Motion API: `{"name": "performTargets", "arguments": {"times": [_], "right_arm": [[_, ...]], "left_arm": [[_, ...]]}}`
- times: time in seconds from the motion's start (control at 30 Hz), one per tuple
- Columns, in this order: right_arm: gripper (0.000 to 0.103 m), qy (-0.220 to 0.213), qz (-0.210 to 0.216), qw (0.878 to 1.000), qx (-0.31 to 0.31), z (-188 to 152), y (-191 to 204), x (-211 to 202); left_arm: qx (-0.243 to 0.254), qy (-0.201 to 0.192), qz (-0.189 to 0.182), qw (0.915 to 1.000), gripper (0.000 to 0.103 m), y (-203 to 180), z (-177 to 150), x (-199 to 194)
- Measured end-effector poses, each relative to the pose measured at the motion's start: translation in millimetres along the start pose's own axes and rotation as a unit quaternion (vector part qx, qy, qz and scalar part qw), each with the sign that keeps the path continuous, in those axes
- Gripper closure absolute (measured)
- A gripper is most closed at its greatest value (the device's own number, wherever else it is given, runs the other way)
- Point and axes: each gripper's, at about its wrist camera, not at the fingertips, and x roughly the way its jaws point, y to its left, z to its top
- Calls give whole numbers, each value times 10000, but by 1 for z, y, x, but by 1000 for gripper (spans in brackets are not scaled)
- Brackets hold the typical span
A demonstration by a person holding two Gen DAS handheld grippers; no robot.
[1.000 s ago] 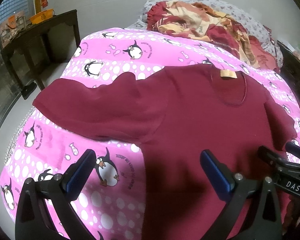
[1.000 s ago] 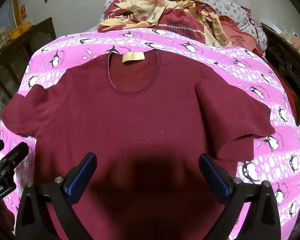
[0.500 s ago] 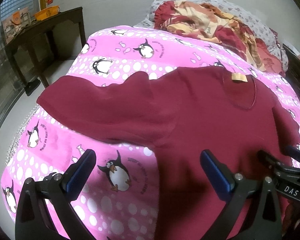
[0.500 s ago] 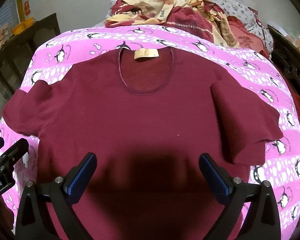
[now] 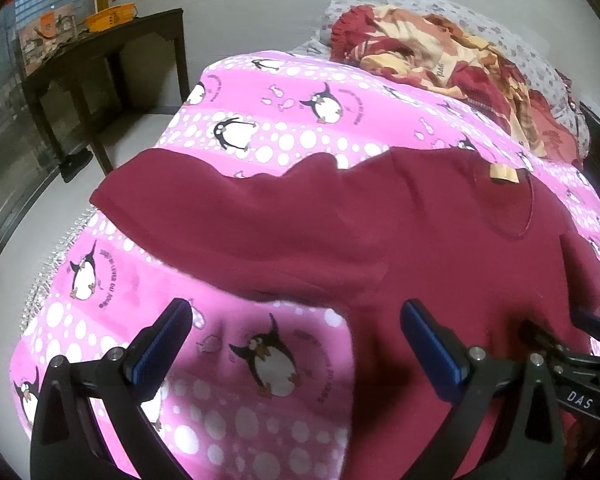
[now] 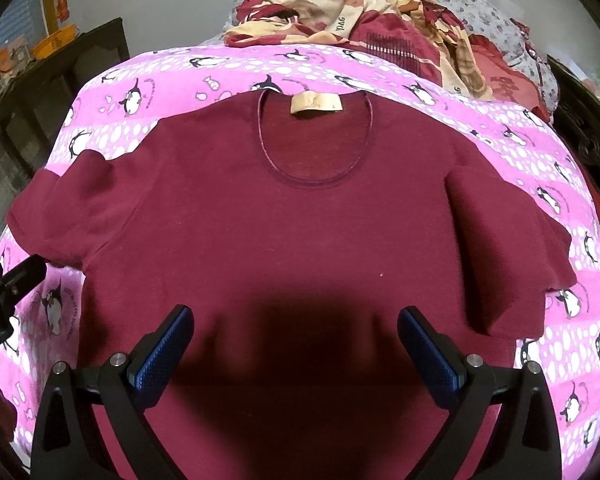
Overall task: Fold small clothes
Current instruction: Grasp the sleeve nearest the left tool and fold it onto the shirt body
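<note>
Across the pink penguin-print blanket [image 6: 500, 128], a maroon T-shirt [image 6: 300, 232] is lying flat and face-up, collar away from the person, its long axis running straight ahead from hem to neckline. Over the lower body of the shirt, the right gripper [image 6: 292, 340] is hovering with jaws spread wide, holding nothing; the left gripper [image 5: 296, 332], equally wide and empty, is hanging beside the left sleeve [image 5: 228, 220], which is stretching out sideways just beyond its fingers, so the left hand is looking nearer for a sleeve fold.

The light is soft – a big dark shadow falls on the red shirt [image 6: 300, 240]. Left view is blurry; edges bend round and go black.
</note>
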Motion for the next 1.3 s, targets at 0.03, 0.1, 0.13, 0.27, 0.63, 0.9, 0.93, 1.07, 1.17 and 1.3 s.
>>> {"name": "performTargets", "arguments": {"times": [0.03,0.1,0.13,0.27,0.63,0.9,0.93,1.07,1.17,1.3], "right_arm": [[0,4,4,10000,-3,1,1,0],[0,17,16,10000,-15,1,3,1],[0,22,20,10000,-22,0,4,2],[0,35,34,9999,-105,0,8,3],[0,173,159,9997,-77,-2,9,9],[0,303,170,9992,-220,-2,15,17],[0,314,172,9991,-221,-3,15,17],[0,390,193,9989,-171,-2,12,22],[0,426,172,9988,-140,-2,10,24],[0,448,186,9988,-68,-2,6,26]], "left_arm": [[-13,3,7,10000,0,1,0,0],[-38,5,22,10000,0,5,1,1],[-40,3,31,10000,0,6,1,1],[-73,0,38,10000,0,14,4,1],[-1288,-4,322,9911,0,120,40,24],[-2300,59,342,9726,26,198,65,69],[-2423,61,357,9695,26,206,68,74],[-2654,45,432,9632,26,219,73,90],[-2444,-108,540,9681,44,215,80,95],[-2144,22,409,9759,91,209,89,105]]}}
